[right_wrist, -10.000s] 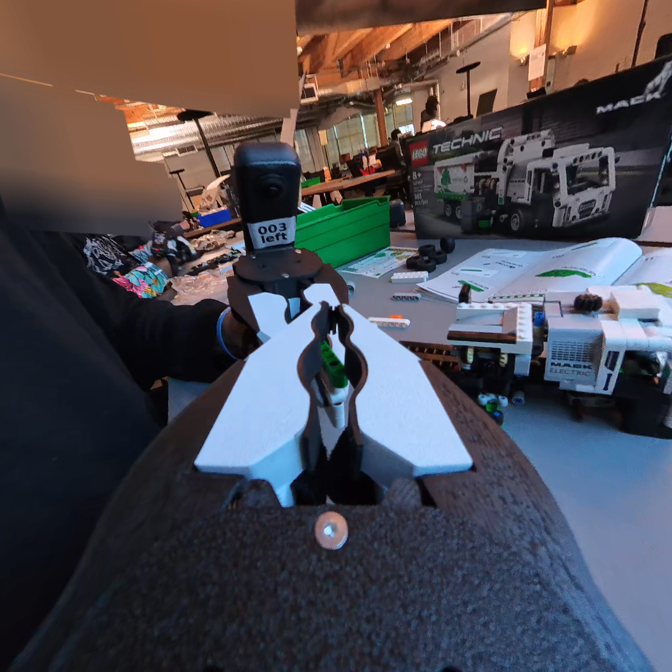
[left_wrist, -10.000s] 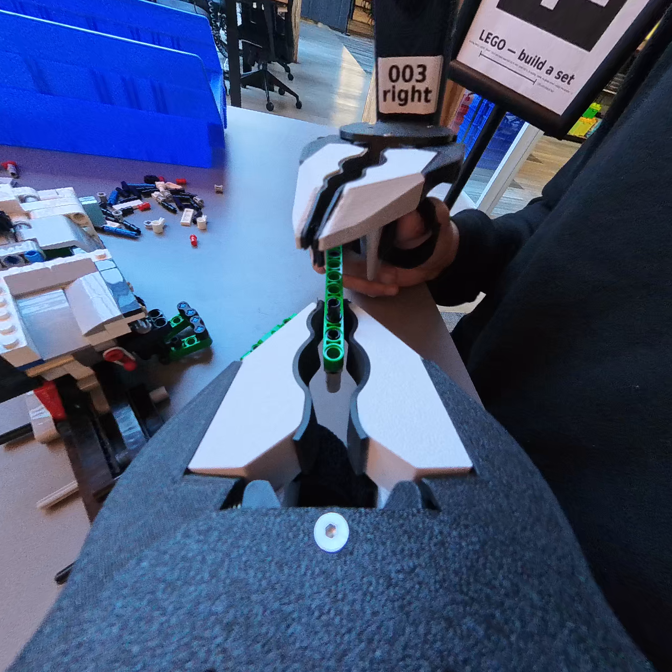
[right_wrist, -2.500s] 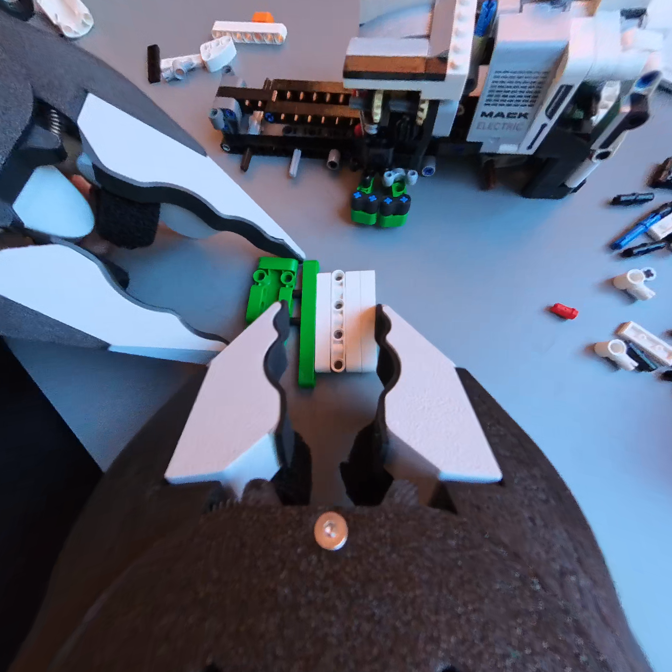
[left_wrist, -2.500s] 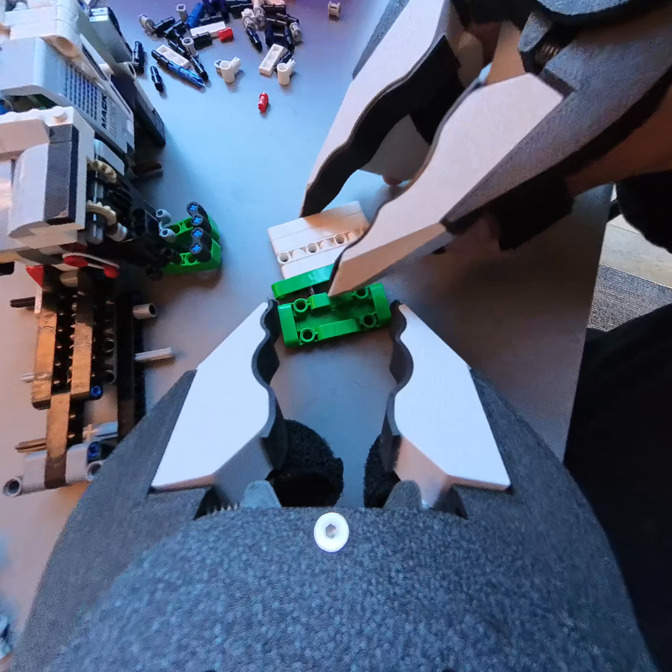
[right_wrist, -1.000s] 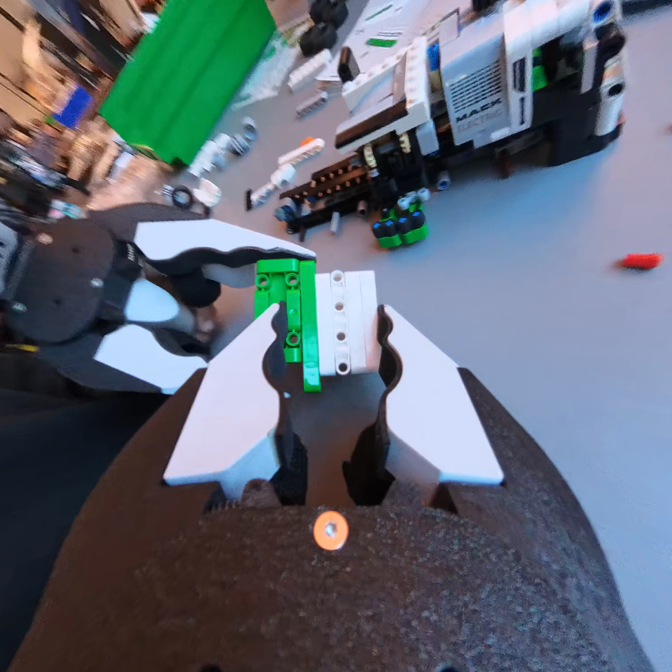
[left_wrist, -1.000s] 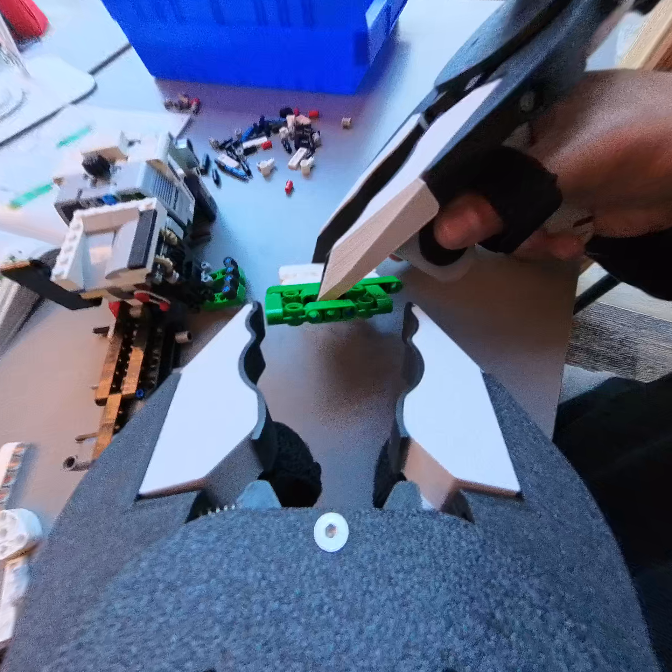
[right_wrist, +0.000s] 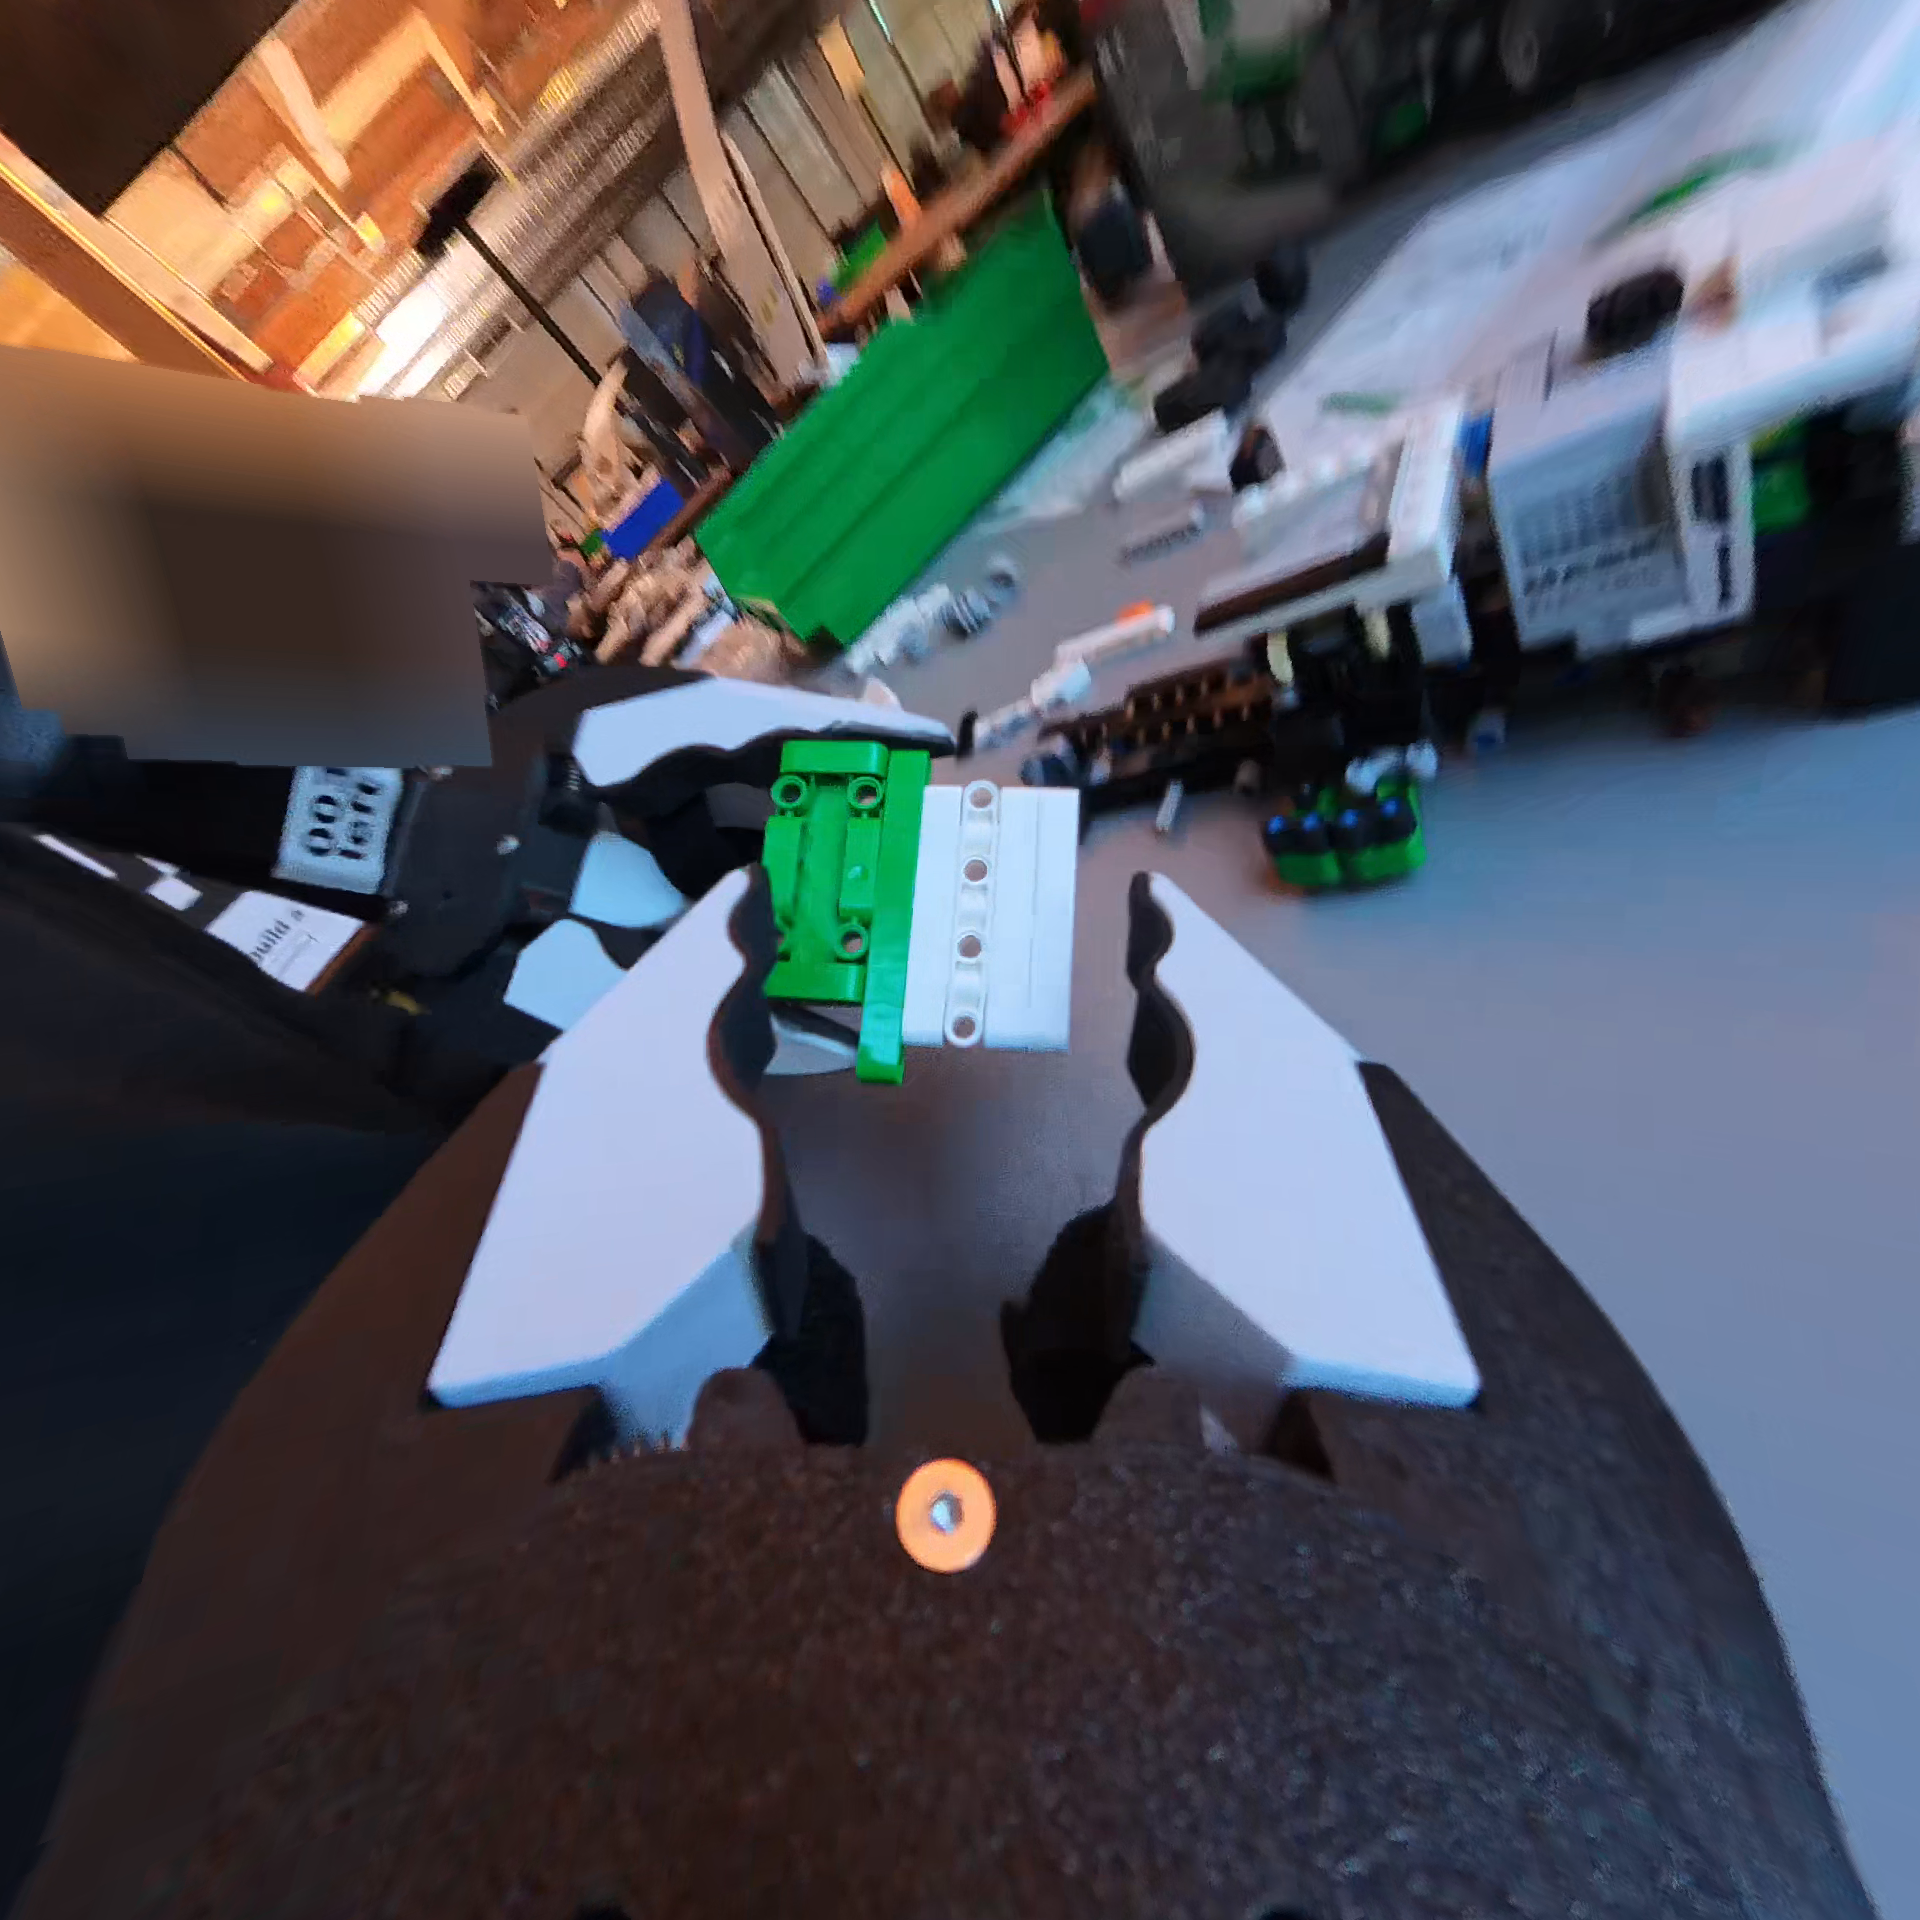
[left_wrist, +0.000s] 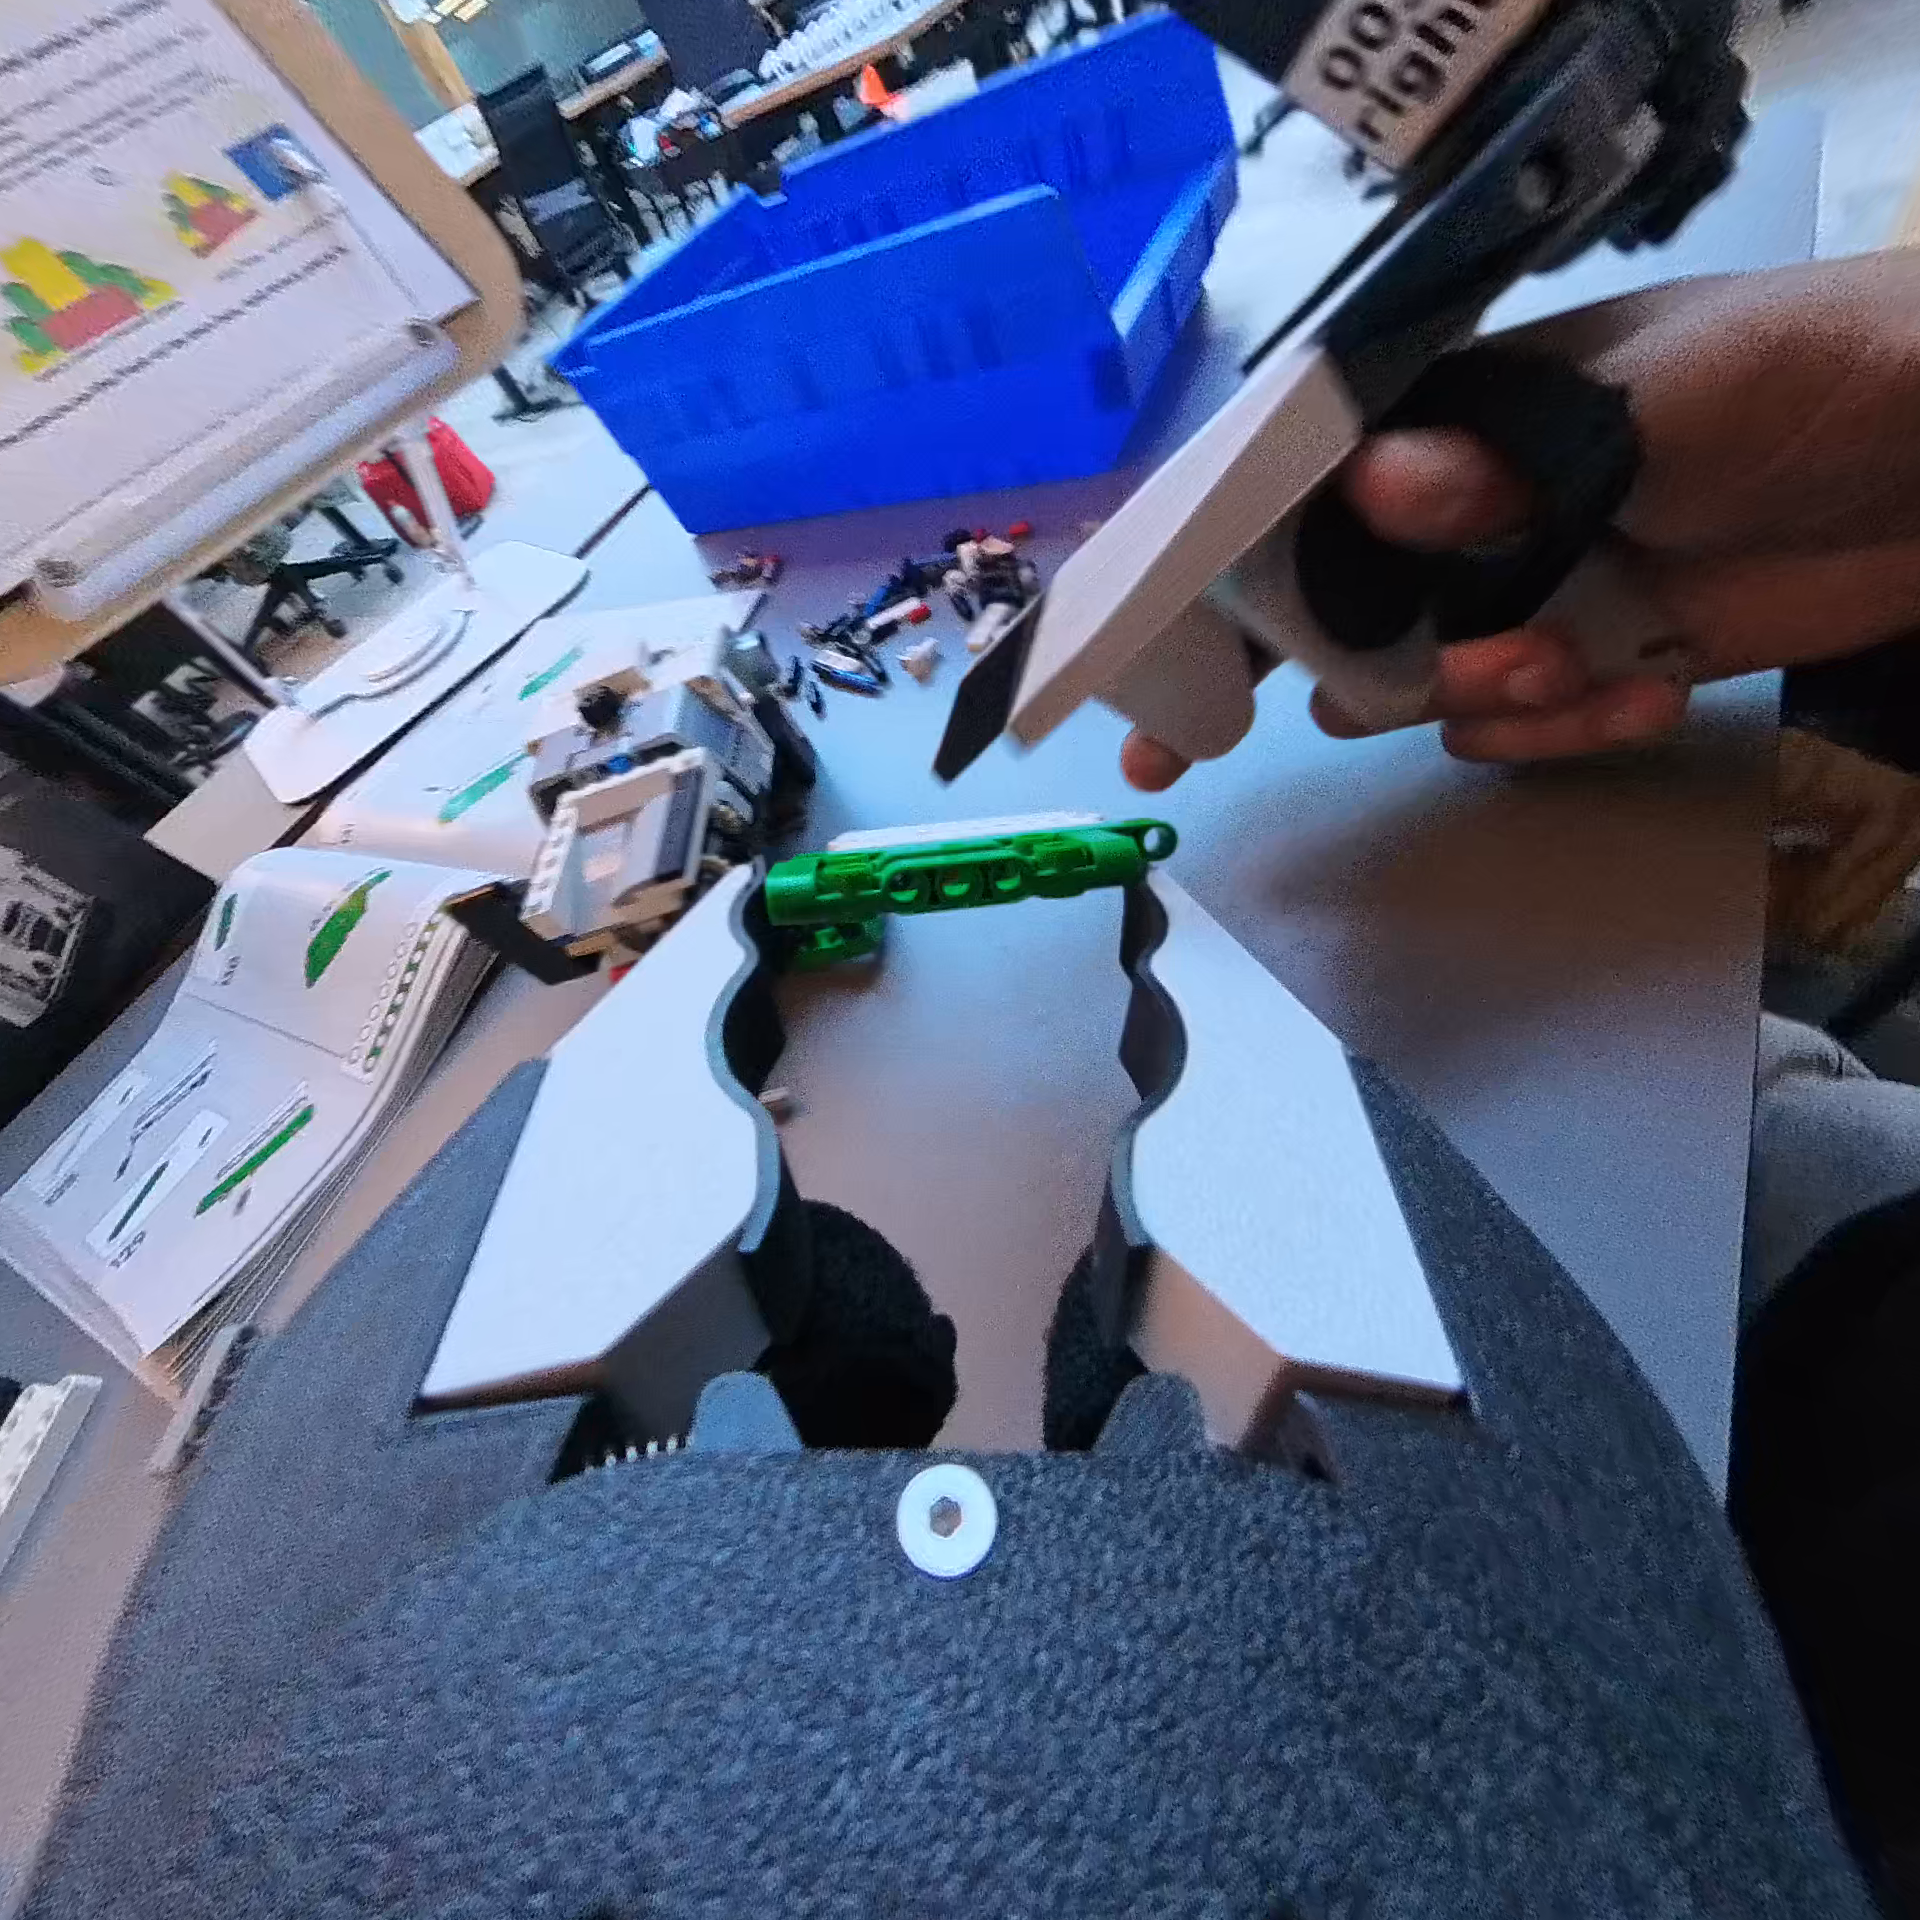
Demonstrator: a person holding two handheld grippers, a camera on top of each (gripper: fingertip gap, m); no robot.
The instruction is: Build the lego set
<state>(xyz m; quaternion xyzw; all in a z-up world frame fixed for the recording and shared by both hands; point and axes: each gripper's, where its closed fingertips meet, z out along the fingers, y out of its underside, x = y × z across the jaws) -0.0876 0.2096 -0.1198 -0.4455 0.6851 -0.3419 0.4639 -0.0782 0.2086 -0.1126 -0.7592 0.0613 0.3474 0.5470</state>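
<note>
Both grippers stand wide open and hold nothing: the left gripper point(left_wrist: 940, 914) fills the lower frame with the green beam assembly point(left_wrist: 961, 878) lying on the grey table point(left_wrist: 1403, 935) just past its fingertips. Above it, at upper right, hovers the right gripper point(left_wrist: 987, 717). Seen from the right wrist, the right gripper point(right_wrist: 940, 904) frames the green assembly beside a white panel point(right_wrist: 997, 914) at centre, with the part-built white truck point(right_wrist: 1558, 561) at upper right.

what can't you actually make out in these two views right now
- Left wrist view: the white panel lies behind the green assembly, so only its top edge shows.
- Left wrist view: the right gripper shows side-on; its far finger is mostly hidden.
- Right wrist view: motion blur smears the truck model, so fine parts are unreadable.
- Right wrist view: the left gripper is partly covered by the near finger and the green assembly.
</note>
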